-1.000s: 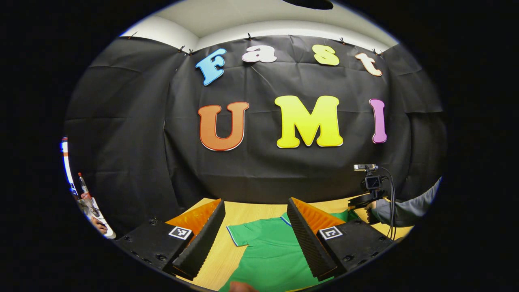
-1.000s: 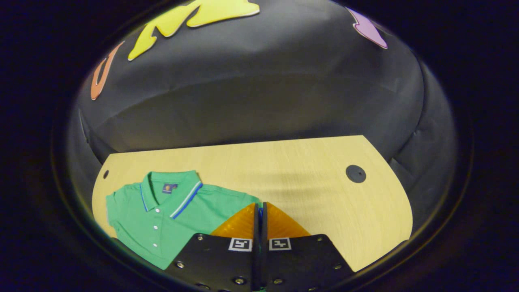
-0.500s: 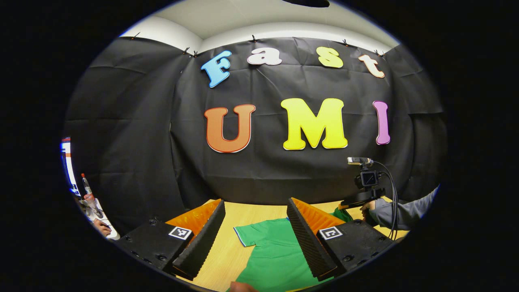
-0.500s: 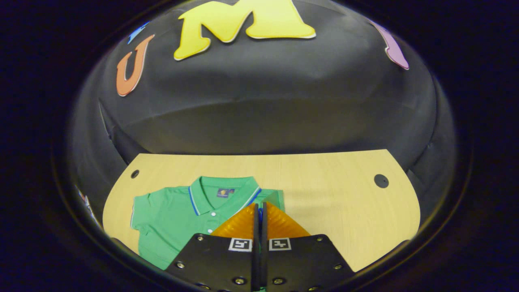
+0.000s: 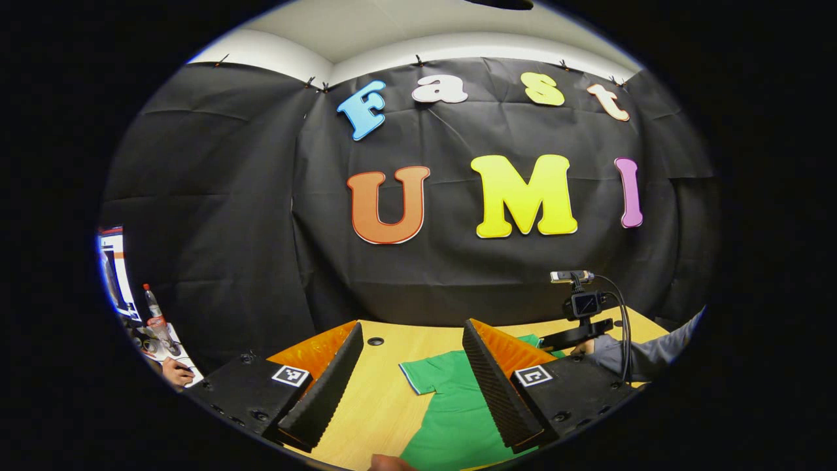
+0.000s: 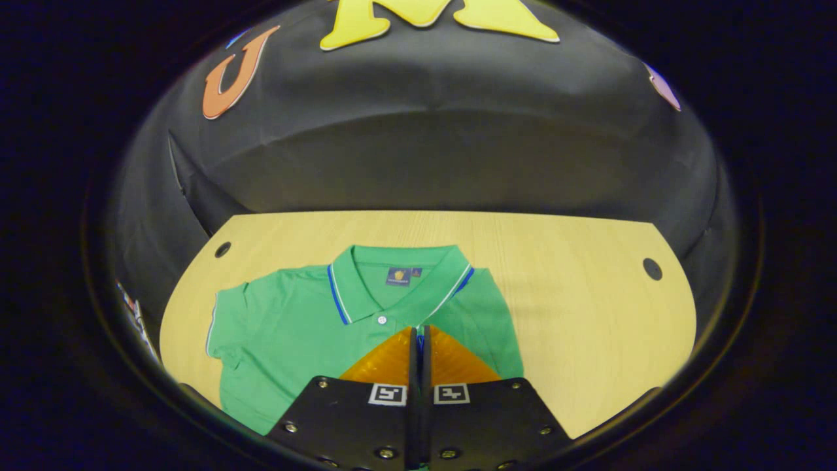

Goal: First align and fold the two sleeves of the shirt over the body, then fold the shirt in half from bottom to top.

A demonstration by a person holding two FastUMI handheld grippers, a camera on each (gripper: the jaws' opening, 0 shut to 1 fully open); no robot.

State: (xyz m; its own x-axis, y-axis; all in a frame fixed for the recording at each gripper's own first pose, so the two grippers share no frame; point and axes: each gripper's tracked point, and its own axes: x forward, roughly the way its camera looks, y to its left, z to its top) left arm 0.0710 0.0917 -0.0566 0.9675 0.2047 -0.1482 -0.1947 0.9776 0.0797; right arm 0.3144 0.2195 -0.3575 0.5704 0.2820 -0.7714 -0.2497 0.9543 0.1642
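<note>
We see a shirt (image 6: 288,327) of matt knitted cloth with a ribbed collar (image 6: 399,278), lying on a table (image 6: 575,327) of smooth, pale wood grain with a faint sheen; the wall (image 5: 216,216) is creased matt cloth.

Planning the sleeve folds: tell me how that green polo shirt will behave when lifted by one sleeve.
The green polo shirt looks like thin knit lying flat on the table, so it will likely drape limply. Probably light. The collar stands slightly, so it seems stiffer.
</note>
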